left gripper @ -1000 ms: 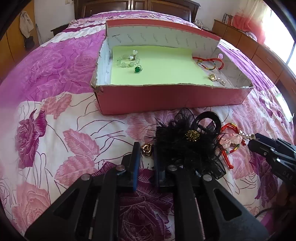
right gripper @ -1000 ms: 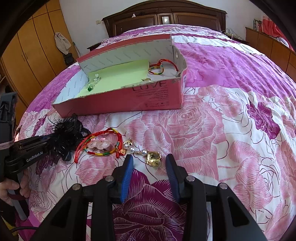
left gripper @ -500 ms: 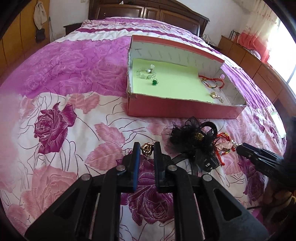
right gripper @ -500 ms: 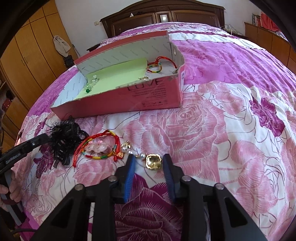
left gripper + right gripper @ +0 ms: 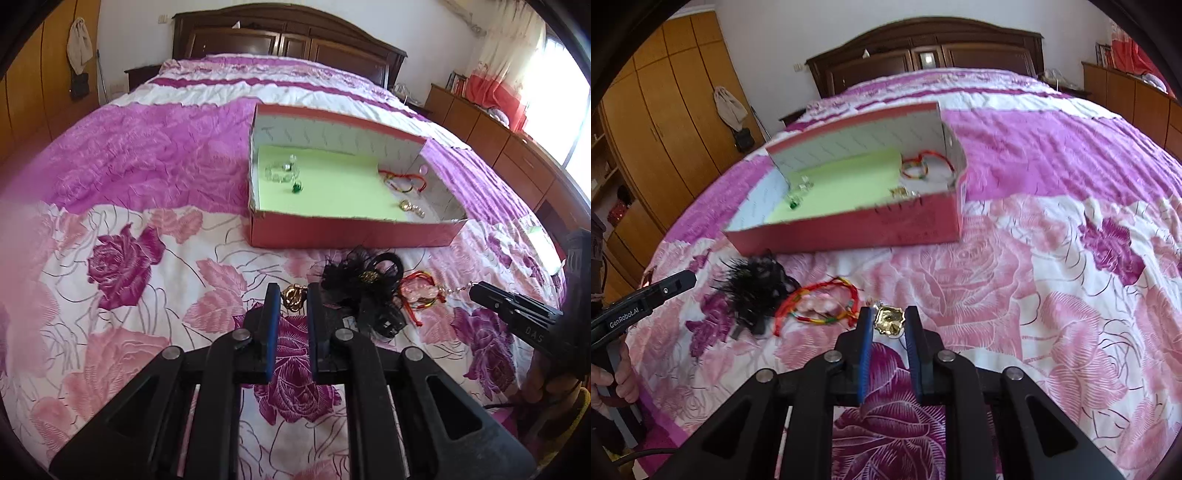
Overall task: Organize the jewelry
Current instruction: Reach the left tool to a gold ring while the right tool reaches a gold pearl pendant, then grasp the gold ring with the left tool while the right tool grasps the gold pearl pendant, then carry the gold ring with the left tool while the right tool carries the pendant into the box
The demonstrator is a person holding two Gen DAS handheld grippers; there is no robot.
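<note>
Right gripper [image 5: 889, 325] jaws closing on gold earring [image 5: 888, 320], open a second ago; pick under way. Left gripper [image 5: 291, 297] clamped on small gold piece [image 5: 293, 295], now lifted off bedspread [image 5: 129, 258]. Only the right view shows the earring pinched. Far: red box [image 5: 351, 230] awaits both.

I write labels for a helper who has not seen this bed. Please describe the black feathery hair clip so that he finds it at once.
Find the red box on the floral bedspread. On the bed in front of its long side lies the black feathery hair clip. It is the only black, fluffy piece, beside a red cord bracelet.
</note>
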